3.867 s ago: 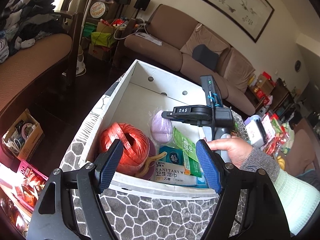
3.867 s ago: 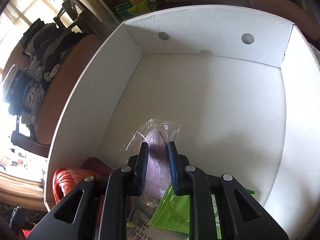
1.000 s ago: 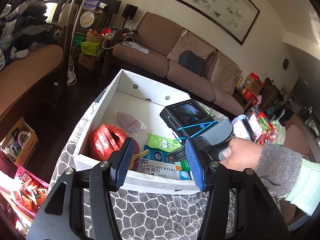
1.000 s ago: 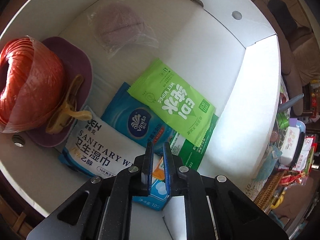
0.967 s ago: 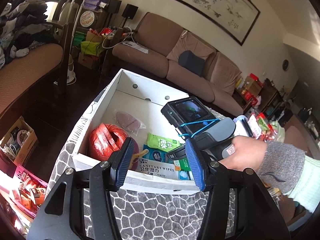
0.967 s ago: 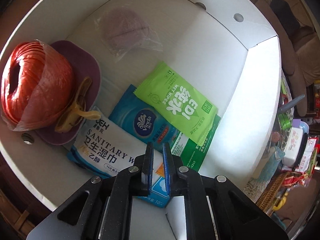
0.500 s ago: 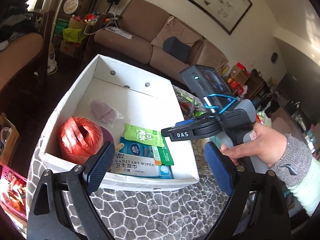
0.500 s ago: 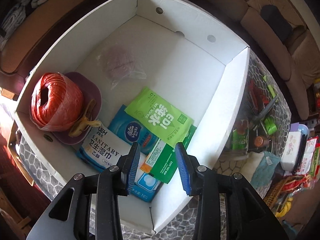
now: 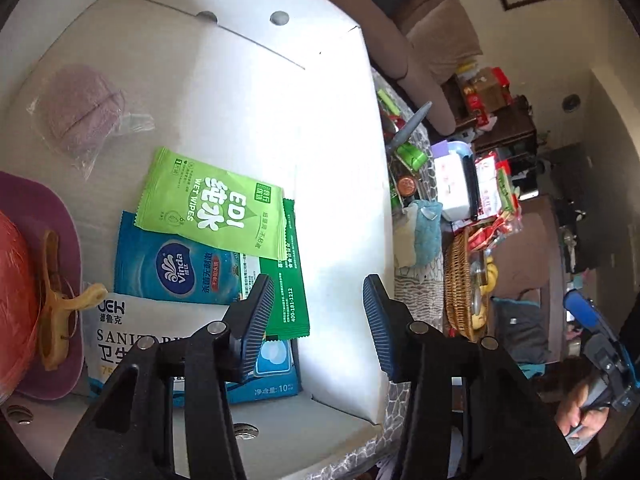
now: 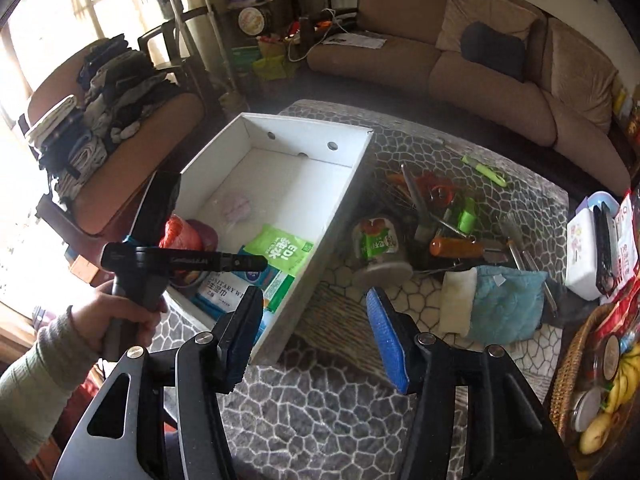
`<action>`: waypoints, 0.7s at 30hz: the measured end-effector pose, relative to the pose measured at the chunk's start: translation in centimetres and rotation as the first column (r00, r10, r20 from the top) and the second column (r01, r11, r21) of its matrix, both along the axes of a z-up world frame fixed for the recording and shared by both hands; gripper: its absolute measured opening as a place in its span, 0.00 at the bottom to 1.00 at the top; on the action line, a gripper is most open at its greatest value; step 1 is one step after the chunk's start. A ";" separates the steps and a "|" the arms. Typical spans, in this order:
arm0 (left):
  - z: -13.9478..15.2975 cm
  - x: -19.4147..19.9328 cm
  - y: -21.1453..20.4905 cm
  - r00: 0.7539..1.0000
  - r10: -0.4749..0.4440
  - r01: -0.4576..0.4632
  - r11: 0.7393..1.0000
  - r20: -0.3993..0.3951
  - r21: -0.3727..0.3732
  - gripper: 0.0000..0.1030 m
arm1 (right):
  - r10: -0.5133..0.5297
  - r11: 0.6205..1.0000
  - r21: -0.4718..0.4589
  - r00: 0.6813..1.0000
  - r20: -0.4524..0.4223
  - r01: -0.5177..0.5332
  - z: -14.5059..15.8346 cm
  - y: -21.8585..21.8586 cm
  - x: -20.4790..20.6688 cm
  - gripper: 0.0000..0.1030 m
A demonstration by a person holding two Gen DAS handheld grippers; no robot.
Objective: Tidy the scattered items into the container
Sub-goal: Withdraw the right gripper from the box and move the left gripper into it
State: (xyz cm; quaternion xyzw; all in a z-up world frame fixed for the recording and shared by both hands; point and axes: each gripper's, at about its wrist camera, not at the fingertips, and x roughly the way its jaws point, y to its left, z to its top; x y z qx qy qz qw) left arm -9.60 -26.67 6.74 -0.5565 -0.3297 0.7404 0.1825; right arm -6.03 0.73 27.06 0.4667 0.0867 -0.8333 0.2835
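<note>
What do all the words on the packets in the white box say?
"EDI", "WET WIPES": light green packet.
"Vinda": blue packet.
"400-181-1212": dark green packet.
"UEH", "SANIT...", cut off by the left hand-held gripper: white packet.
Smaller print: too small to read.

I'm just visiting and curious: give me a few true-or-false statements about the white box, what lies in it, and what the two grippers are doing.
1. The green wet-wipes packet lies inside the white box. True.
2. The right gripper is clamped on the teal cloth. False: it is open and holds nothing; the cloth lies on the table.
3. The left gripper is open and empty above the box. True.
4. The red twine ball sits outside the box. False: it is inside, at one end.
5. The orange-handled tool is already in the box. False: it lies among the clutter beside it.
</note>
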 end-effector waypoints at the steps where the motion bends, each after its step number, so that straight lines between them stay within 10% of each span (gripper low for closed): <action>1: -0.4 -0.1 -0.1 1.000 0.006 -0.006 1.000 0.013 -0.012 0.45 | -0.001 1.000 -0.013 1.000 0.004 0.001 -0.1 0.8 0.2 0.56; 7: -4.6 -0.4 1.0 0.988 -0.015 0.018 1.000 0.153 -0.024 0.66 | -0.006 0.998 -0.061 0.999 0.050 0.009 -2.2 2.9 0.1 0.56; 21: -4.6 -1.9 2.4 0.973 -0.072 0.080 0.996 0.218 -0.029 0.52 | -0.015 0.990 -0.135 0.990 0.138 0.034 -5.6 2.8 -0.9 0.56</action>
